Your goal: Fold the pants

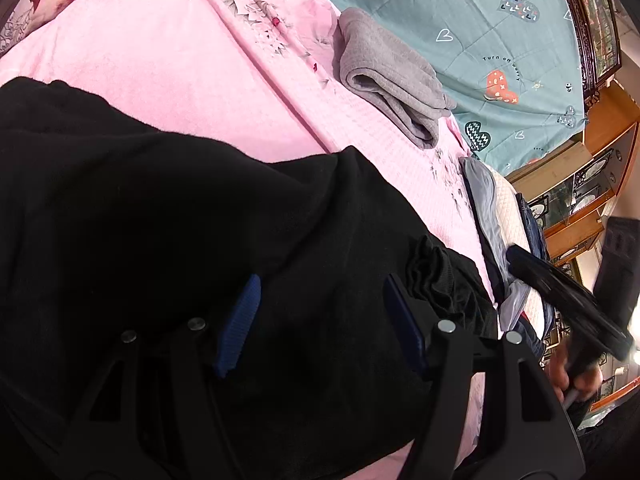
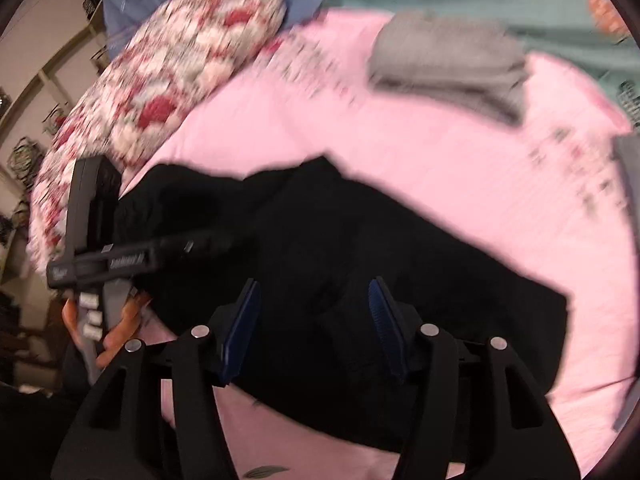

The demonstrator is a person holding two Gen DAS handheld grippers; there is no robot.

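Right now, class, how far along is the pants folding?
Done: a folded grey fleece garment lies aside on the pink bedspread. In hand: nothing; left gripper and right gripper are open over the bunched black pants. Left: the folding itself.

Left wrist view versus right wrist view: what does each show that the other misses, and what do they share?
Only the left wrist view shows the pants' gathered waistband and a wooden cabinet. Only the right shows the red floral pillow and wall shelves. Both show the black pants, folded grey garment, pink bedspread and open left gripper and right gripper.
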